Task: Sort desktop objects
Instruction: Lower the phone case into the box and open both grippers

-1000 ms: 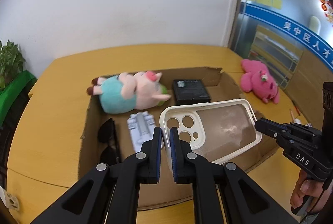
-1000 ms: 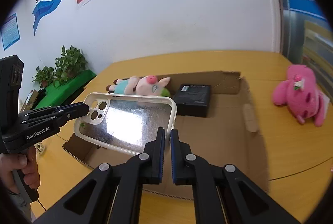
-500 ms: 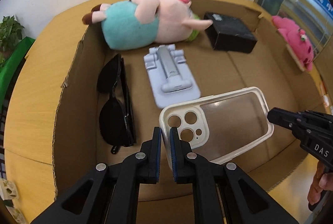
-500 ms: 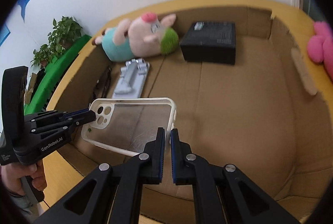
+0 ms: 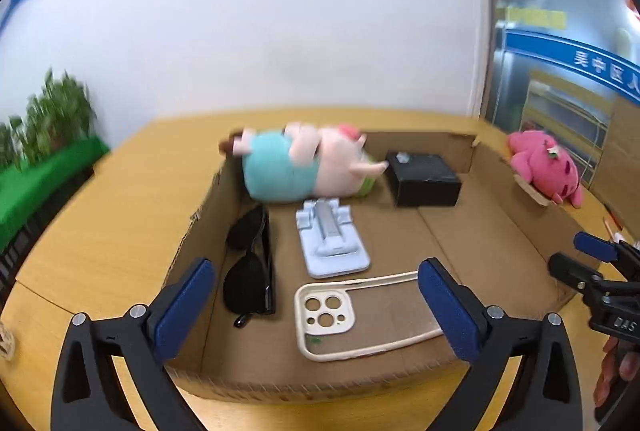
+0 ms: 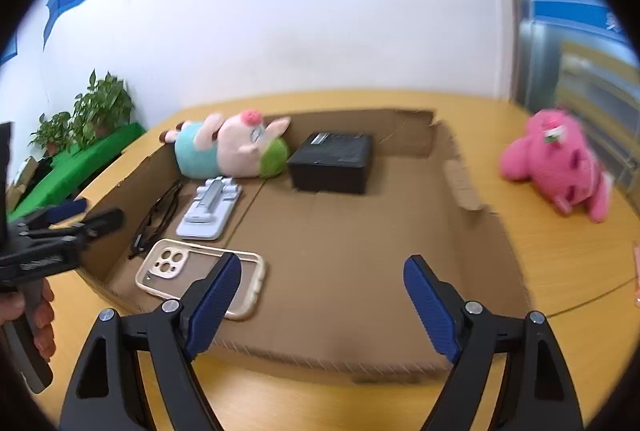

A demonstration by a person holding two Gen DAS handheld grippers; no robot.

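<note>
A clear phone case [image 5: 366, 313] with a cream rim now lies flat on the floor of a shallow cardboard box [image 5: 320, 385], near its front wall. Half a second ago both grippers pinched it in mid-air; the jaws of both have just been opening, and nothing sits between them now. The left gripper [image 5: 316, 305] stands spread wide above the case. The right gripper [image 6: 322, 301] is also spread, its left pad overlapping the case's near end in that view without pressing it.

That reads as one more item sorted into the box, beside black sunglasses [image 5: 252, 265], a pale blue phone stand [image 5: 330, 245], a plush pig in a teal top [image 5: 296, 167] and a black box [image 5: 424, 179]. A pink plush toy [image 6: 556, 167] lies outside on the yellow tabletop [image 6: 560, 255] (probably the next thing to collect).

The scene is blurred by motion. Each gripper's handle and a few of the person's fingers show only at the frame edges. An orange scrap at the right wrist view's far right is cut off and cannot be identified.
</note>
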